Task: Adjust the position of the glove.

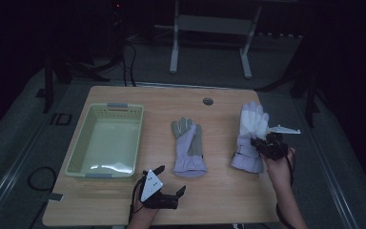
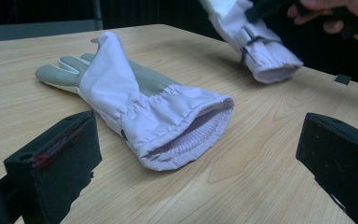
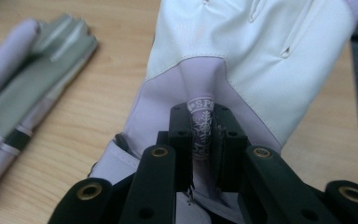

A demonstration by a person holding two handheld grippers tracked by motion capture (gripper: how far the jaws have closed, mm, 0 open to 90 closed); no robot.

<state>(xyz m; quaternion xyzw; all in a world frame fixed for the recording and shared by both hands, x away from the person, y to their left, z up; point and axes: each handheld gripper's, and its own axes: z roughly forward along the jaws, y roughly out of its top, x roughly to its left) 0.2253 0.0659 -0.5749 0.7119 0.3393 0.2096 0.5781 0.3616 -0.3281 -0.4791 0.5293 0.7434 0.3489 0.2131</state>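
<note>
We see the high view dim overall, the room around the table [image 1: 124, 200] falling almost to black, with light seemingly from above. A pale sheen lies on the floor of the basket [image 1: 106, 143]. The left gripper view is brighter and fairly sharp, softening toward its corners. In the right gripper view the near black jaws are blurred, and the far background too.

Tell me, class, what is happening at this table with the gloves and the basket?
A person works with a gripper in each hand. The right gripper has pinched a fold of the white-backed glove and holds it partly off the wooden table. The left gripper waits open near the cuff of the grey-palmed glove, which lies flat. The green basket stands at the left with nothing in it.
</note>
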